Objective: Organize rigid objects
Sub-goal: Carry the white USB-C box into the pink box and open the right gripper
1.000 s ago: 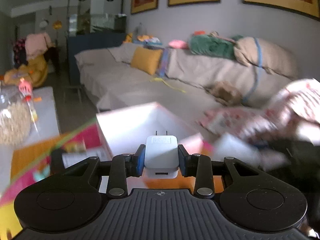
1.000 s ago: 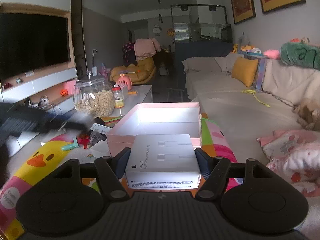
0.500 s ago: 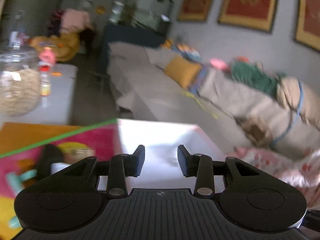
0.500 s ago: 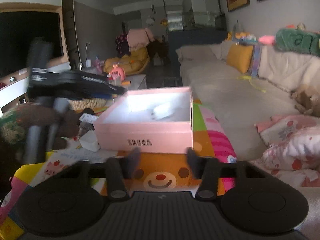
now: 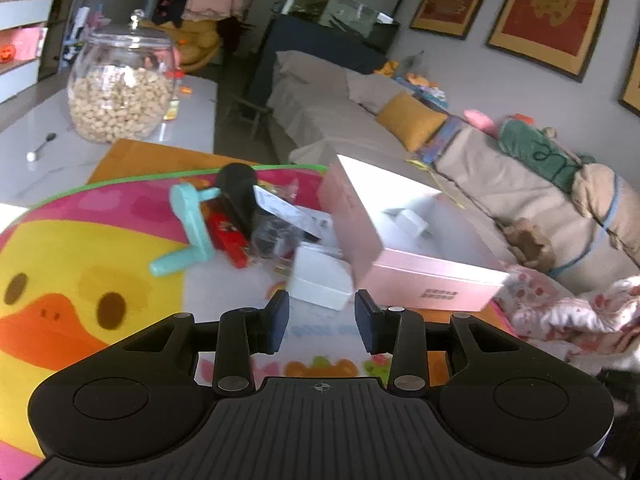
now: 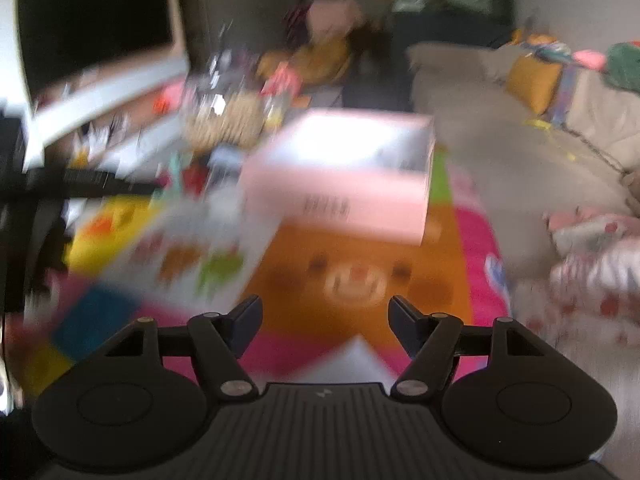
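A pink open box [image 5: 420, 280] stands on the colourful play mat; a white charger [image 5: 412, 222] lies inside it. My left gripper [image 5: 321, 322] is open and empty, just short of a small white box [image 5: 320, 280] beside the pink box. A teal handle [image 5: 188, 228], a red item [image 5: 230, 240], a black cylinder [image 5: 238, 196] and a clear packet [image 5: 276, 236] lie in a pile left of the box. My right gripper [image 6: 325, 326] is open and empty above the mat, back from the pink box [image 6: 340, 196]. The right wrist view is blurred.
A glass jar of nuts [image 5: 120, 88] and a spoon [image 5: 40, 148] sit on the white table [image 5: 192, 120] behind the mat. A sofa [image 5: 340, 96] with cushions runs along the right. A floral cloth [image 5: 568, 316] lies right of the box.
My left gripper dropped the white charger into the pink box and swung left toward the pile. My right gripper let go of the flat white box and pulled back.
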The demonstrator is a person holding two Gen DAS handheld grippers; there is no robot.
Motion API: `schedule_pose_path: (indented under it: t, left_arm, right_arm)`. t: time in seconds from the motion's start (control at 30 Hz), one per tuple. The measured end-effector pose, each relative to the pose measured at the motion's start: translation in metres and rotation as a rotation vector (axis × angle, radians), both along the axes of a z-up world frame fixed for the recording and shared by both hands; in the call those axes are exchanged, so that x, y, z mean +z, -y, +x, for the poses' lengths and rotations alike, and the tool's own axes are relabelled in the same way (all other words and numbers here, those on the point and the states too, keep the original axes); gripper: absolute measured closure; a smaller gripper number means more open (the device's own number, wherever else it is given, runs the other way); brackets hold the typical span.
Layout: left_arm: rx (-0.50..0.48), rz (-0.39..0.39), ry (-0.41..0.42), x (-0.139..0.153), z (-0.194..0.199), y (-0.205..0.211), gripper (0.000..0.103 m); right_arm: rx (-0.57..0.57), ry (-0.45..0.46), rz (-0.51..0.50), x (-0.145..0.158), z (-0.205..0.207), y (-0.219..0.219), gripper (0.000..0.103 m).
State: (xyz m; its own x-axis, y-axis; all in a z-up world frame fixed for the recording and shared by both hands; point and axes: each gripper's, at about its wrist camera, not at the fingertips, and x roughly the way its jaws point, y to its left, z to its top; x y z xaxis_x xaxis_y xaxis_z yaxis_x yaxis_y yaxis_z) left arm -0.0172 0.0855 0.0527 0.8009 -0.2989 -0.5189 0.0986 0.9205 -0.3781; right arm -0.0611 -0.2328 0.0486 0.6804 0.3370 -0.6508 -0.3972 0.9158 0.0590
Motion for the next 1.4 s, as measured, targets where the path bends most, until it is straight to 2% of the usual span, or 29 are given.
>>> schedule_pose_path:
  t: [0.1,0.13,0.17,0.3,0.4,0.5,0.7,0.83,0.93,1.0,1.03,1.07,1.1,1.2,1.27,1.4]
  left_arm:
    - [-0.015,-0.028,0.004,-0.002,-0.002,0.003,0.063]
    - [-0.022,-0.033,0.005,-0.003,-0.001,0.006,0.063]
    - [-0.027,-0.034,0.005,-0.003,-0.003,0.006,0.063]
    - [-0.037,-0.034,-0.003,-0.006,-0.004,0.006,0.063]
    - [-0.025,-0.020,-0.019,-0.010,-0.005,0.004,0.063]
    - [-0.002,-0.008,-0.045,-0.013,-0.006,0.001,0.063]
    - [-0.002,-0.003,-0.043,-0.013,-0.013,-0.005,0.063]
    - [-0.006,-0.002,-0.058,-0.018,-0.010,-0.003,0.063]
    - [-0.023,0.020,-0.063,-0.021,-0.008,0.003,0.063]
    - [-0.027,0.050,-0.068,-0.023,-0.006,0.006,0.063]
    - [-0.027,0.074,-0.071,-0.023,-0.004,0.008,0.063]
    - [-0.027,0.092,-0.073,-0.023,-0.003,0.008,0.063]
    - [-0.027,0.111,-0.075,-0.023,-0.002,0.009,0.063]
    - [-0.032,0.141,-0.079,-0.025,0.000,0.005,0.063]
    - [-0.008,0.141,-0.077,-0.024,0.005,-0.004,0.063]
    - [0.105,0.146,-0.019,-0.011,0.020,-0.025,0.063]
  right_arm:
    - [0.013,-0.002,-0.115,-0.011,-0.020,-0.005,0.032]
    - [0.014,0.012,-0.153,-0.015,-0.026,-0.006,0.025]
    - [0.019,0.014,-0.170,-0.020,-0.029,-0.006,0.022]
    - [0.031,0.035,-0.218,-0.032,-0.027,-0.004,0.019]
    - [-0.002,0.028,-0.176,-0.027,-0.018,-0.005,0.032]
    - [-0.025,0.023,-0.108,-0.014,-0.004,-0.007,0.033]
    - [-0.044,0.051,0.034,0.014,0.010,-0.012,0.033]
    - [-0.013,0.151,0.128,0.051,0.017,-0.022,0.033]
    - [-0.059,0.296,0.133,0.092,0.035,-0.034,0.033]
    - [-0.135,0.413,0.111,0.119,0.062,-0.046,0.034]
    - [-0.174,0.463,0.093,0.128,0.077,-0.053,0.030]
    - [-0.186,0.488,0.079,0.134,0.092,-0.058,0.022]
    - [-0.184,0.483,0.064,0.136,0.109,-0.064,0.021]
    - [-0.197,0.380,0.047,0.124,0.144,-0.073,0.021]
    - [-0.187,0.368,0.066,0.102,0.141,-0.072,0.021]
    - [-0.213,0.353,0.063,0.052,0.119,-0.067,0.021]
